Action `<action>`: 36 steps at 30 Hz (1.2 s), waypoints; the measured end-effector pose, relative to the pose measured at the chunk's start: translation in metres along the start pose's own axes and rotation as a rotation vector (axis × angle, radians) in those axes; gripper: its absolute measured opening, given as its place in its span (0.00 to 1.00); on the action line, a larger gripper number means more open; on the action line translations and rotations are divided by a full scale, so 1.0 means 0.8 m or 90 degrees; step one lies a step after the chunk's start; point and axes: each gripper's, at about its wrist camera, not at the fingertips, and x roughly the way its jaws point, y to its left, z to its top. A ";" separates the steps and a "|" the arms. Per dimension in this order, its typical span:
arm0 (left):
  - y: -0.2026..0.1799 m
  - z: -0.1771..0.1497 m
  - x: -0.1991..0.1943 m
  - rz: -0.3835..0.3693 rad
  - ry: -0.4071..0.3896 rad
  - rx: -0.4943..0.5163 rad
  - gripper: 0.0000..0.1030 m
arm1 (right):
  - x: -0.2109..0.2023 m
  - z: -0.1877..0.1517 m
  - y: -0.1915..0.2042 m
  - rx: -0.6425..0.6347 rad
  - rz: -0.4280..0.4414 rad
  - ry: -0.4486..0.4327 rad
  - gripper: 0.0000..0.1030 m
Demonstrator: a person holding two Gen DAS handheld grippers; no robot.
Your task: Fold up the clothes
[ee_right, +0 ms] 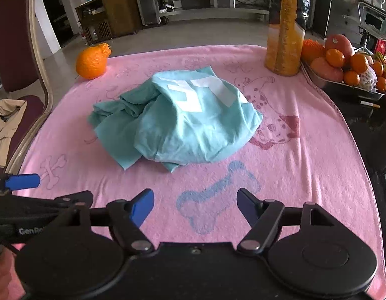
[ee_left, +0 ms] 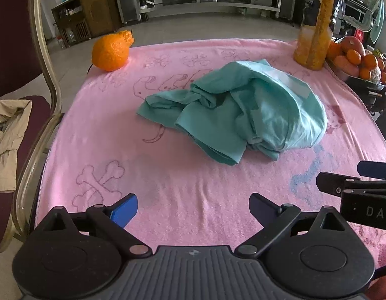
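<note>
Your left claw (ee_left: 193, 210) and right claw (ee_right: 195, 206) both hover open and empty above the pink towel (ee_left: 183, 215), near the crumpled teal shirt (ee_left: 242, 110).

Home living room, wooden cabinet (ee_left: 88, 12), fruit tray (ee_right: 342, 85), chair (ee_left: 40, 57)

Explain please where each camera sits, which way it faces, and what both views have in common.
Left wrist: on the left gripper, tilted down across the pink towel at the teal shirt; its open fingers show, and the right gripper at the right edge.
Right wrist: on the right gripper, same downward tilt; open fingers show, with the left gripper at the left edge.
Shared: shirt, towel, bumpy orange fruit, tall orange package, fruit tray.
</note>
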 end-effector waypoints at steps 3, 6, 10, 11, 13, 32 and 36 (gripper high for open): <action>0.000 0.000 -0.002 -0.013 -0.001 -0.007 0.94 | -0.002 -0.001 0.003 0.002 -0.003 0.002 0.72; 0.010 0.006 -0.002 -0.029 0.015 -0.015 0.94 | 0.001 -0.001 -0.004 0.021 0.013 0.007 0.73; 0.005 0.001 -0.002 -0.015 0.006 -0.007 0.95 | 0.000 0.000 -0.006 0.022 0.011 0.009 0.74; 0.002 0.000 -0.001 -0.009 0.006 -0.003 0.95 | 0.000 0.000 -0.006 0.020 0.010 0.010 0.74; 0.000 -0.002 0.001 -0.004 0.007 -0.001 0.95 | 0.001 0.000 -0.006 0.020 0.009 0.011 0.74; 0.001 -0.004 0.004 -0.003 0.016 -0.004 0.96 | 0.004 0.000 -0.007 0.018 0.006 0.021 0.75; 0.000 -0.005 0.005 -0.003 0.016 -0.004 0.96 | 0.004 0.000 -0.008 0.019 0.006 0.023 0.75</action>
